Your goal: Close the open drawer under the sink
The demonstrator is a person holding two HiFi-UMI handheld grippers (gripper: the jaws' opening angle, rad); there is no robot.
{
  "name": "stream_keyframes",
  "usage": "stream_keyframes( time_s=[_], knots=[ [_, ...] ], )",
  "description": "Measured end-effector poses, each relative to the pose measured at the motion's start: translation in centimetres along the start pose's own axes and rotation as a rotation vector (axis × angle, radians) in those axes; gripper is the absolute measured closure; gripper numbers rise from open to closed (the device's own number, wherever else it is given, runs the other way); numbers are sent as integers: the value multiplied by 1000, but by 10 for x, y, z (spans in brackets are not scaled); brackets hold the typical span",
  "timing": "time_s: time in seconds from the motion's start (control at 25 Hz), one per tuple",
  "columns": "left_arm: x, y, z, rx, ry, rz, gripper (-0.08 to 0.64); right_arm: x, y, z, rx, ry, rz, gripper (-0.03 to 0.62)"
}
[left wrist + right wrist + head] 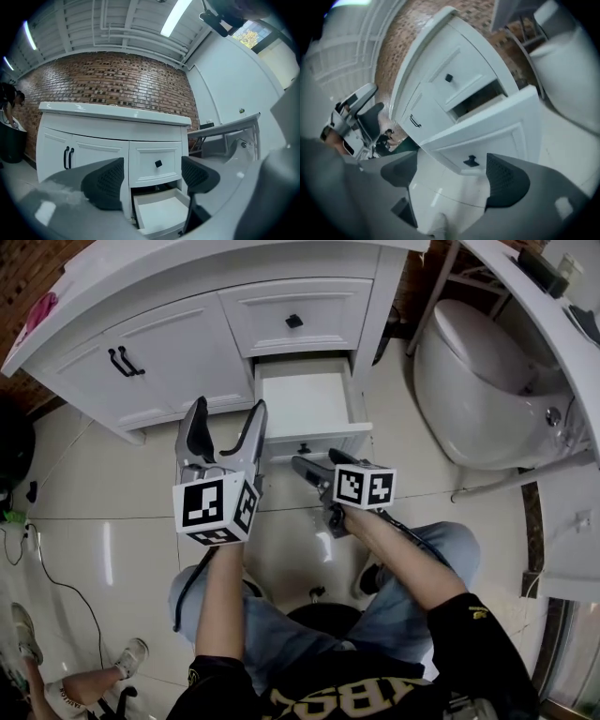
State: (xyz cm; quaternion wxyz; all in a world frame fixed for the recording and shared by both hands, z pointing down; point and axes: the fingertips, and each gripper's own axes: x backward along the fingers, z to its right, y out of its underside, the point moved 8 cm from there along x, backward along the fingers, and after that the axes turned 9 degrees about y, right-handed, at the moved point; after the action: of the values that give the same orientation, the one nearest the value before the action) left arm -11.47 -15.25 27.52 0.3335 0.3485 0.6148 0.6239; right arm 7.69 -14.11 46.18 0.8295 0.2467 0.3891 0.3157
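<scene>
Under the sink, at the right end of the white vanity cabinet, the open drawer stood pulled out and bare inside, its front panel well forward of the cabinet face. Just above it, the closed upper drawer sat flush with that face.

In front of the open drawer, the right gripper pointed at the front panel with its jaws wide and nothing held. In the right gripper view the drawer's black knob showed between the jaws, ahead of them and not touching.

By the drawer's front left corner, the left gripper was held level, its jaws also spread wide and empty. In the left gripper view it faced the cabinet from well back.

Bare tiled floor lay open in front of the drawer and to its left. To the drawer's right stood a toilet, with a strip of floor between the two.
</scene>
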Motion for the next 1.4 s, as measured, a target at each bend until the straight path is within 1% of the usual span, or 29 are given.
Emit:
stream_keyframes(
  time_s=[0.04,0.08,0.12,0.24,0.36,0.4,0.44,0.48,0.52,0.56,0.6,0.68,0.72,0.8,0.96,1.08,1.16,1.28,1.4],
  knots=[
    [-4,0,-1,0,0,0,172,-5,3,5,-62,-10,-25,139],
    [-8,1,-3,-3,0,-3,172,-10,4,9,-96,-12,-43,154],
    [-12,2,-5,-6,1,-7,172,-15,5,14,-103,-5,-56,161],
    [-21,8,-11,-7,-7,-22,173,-30,3,28,-60,24,-76,186],
    [-30,14,-19,-6,-21,-35,173,-43,-2,40,-44,50,-89,232],
    [-34,16,-22,-4,-25,-39,173,-45,-4,43,-41,71,-94,290],
    [-38,18,-25,-1,-28,-42,173,-47,-6,46,-36,94,-100,330],
    [-42,20,-28,2,-30,-45,173,-50,-8,49,-32,109,-107,341],
    [-47,21,-30,4,-32,-48,173,-54,-11,51,-36,112,-118,367],
    [-52,24,-33,5,-34,-50,173,-60,-15,55,-53,96,-130,400],
    [-57,26,-36,8,-36,-53,173,-67,-19,58,-83,63,-142,419],
    [-67,32,-42,19,-42,-61,173,-81,-28,63,-149,-16,-153,430],
    [-72,36,-44,27,-44,-66,172,-88,-33,64,-165,-45,-156,426],
    [-82,41,-49,41,-45,-75,173,-101,-38,62,-174,-75,-164,425],
    [-97,53,-55,54,-42,-90,173,-126,-42,55,-154,-76,-197,442],
    [-105,64,-60,58,-34,-108,173,-137,-51,58,-188,-59,-222,442],
    [-107,68,-65,57,-32,-120,173,-145,-60,61,-224,-62,-226,442],
    [-109,72,-74,61,-34,-127,173,-157,-72,66,-268,-65,-199,442],
    [-110,73,-81,72,-44,-123,173,-168,-83,71,-330,-45,-136,442]
  ],
)
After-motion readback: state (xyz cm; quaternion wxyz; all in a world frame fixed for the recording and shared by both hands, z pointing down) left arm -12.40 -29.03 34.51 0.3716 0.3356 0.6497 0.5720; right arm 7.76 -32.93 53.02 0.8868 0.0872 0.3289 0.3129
